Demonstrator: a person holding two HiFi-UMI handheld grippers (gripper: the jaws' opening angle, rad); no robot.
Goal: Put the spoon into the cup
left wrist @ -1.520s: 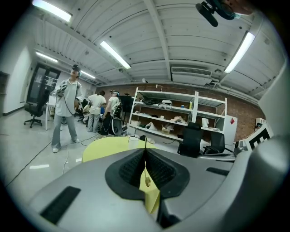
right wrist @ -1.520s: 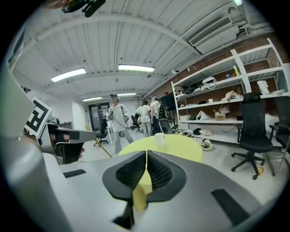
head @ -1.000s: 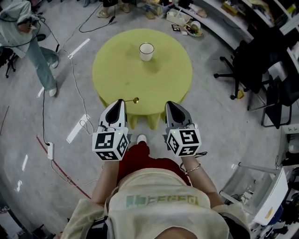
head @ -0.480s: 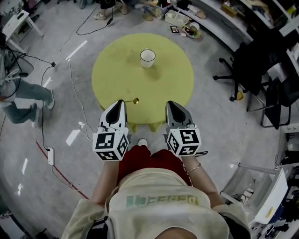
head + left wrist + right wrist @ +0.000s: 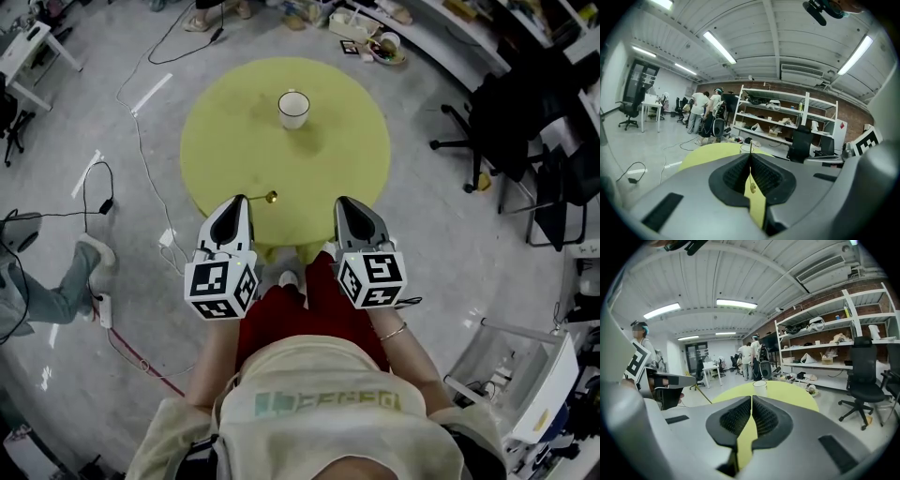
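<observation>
I read the left tongs (image 5: 241, 201) as closed on the thin gold metal spoon (image 5: 263, 199). The handle is pinched at the tips, and the bowl projects sideways toward the right tongs (image 5: 343, 202). The right tongs are fully closed and hold nothing. Both tongs sit side by side over the near edge of the round yellow-green surface (image 5: 328, 159). The white cylindrical cup (image 5: 293, 109) stands upright on the far half of that surface, well apart from the spoon.
</observation>
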